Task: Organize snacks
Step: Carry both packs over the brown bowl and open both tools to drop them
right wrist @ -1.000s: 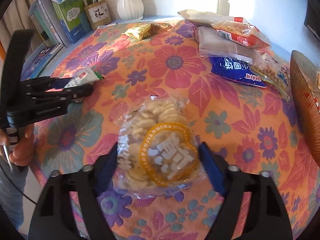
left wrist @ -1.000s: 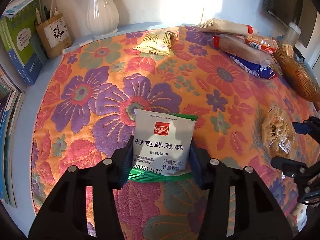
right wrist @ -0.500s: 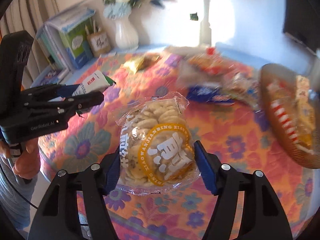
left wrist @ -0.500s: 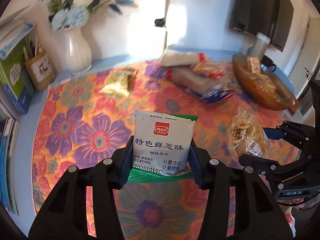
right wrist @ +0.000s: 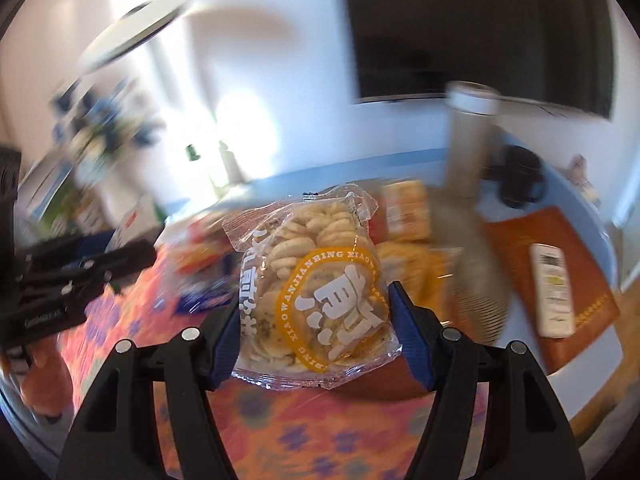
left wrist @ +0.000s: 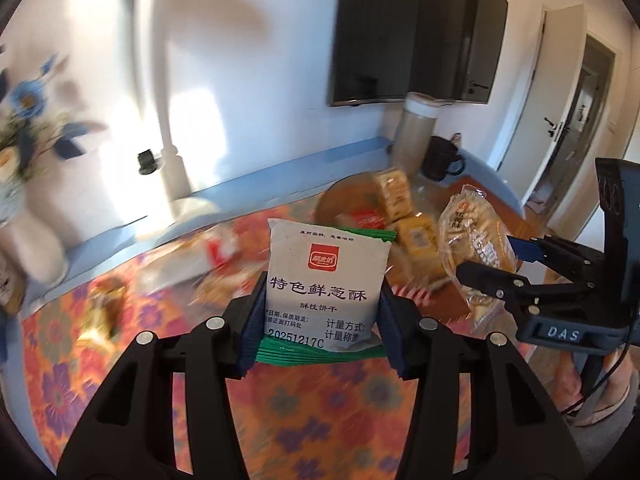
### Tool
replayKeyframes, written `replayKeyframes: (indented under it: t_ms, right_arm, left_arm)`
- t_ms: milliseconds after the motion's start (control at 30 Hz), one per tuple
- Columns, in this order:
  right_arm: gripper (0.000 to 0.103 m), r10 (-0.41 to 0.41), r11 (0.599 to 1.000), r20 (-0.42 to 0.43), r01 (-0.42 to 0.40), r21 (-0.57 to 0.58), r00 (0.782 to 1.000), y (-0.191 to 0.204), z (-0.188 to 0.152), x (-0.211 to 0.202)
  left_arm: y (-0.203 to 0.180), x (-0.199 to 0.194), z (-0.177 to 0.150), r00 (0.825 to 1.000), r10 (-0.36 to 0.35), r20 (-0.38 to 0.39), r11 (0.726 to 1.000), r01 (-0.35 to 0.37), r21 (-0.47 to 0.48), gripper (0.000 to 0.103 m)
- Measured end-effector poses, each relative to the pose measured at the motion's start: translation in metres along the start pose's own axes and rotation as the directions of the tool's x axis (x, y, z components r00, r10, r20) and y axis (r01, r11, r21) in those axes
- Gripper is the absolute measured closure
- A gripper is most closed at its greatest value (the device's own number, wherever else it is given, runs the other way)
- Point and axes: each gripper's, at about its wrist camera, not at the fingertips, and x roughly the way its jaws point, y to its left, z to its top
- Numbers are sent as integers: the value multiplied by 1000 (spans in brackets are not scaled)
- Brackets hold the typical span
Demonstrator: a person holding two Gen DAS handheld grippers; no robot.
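Observation:
My left gripper is shut on a white and green cracker packet with a red logo, held upright above the floral tablecloth. My right gripper is shut on a clear bag of small round biscuits with a yellow ring label. In the left wrist view the right gripper and its biscuit bag hang at the right, beside a brown woven basket that holds several orange snack packs. The left gripper appears at the left of the right wrist view.
Blurred snack bags lie on the cloth behind the packet. A vase of blue flowers stands far left. A tall canister and a black mug stand at the back. A remote lies on a brown book.
Both grippers, each still holding its snack, have risen and swung right toward the basket. The view now shows the wall, television and door, with much motion blur.

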Motion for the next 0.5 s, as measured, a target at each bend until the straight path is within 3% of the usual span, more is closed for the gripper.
replayKeyframes:
  t_ms: [67,133,200,433,467,500]
  right_arm:
    - [37,-20,997,0,20,68,1000,-24,8,8]
    - [37,-24,990,-7,24,140,1000,-47,14,19]
    - [37,-19,983,-13,21,180,1000,-60,18,29]
    - [31,-21,980,-27,26,197,999,-69,21,43]
    - [31,-20,980,-28,25,200,999,-70,21,42]
    - [31,-22,979,-27,27,201,999,-70,20,41]
  left_arm:
    - [-17,23,18,1000,-5,-2,1000,5,22,53]
    - [-31,43,29,999,40,1,997,-40,60,53]
    - [-43,66,40,1000,24,-14,998,-23,66,53]
    - [-70,105,66,999,38,-10,997,-38,74,53]
    - [-71,108,68,999,34,-8,997,-34,70,47]
    - [-71,110,70,999,37,-9,997,-37,61,32]
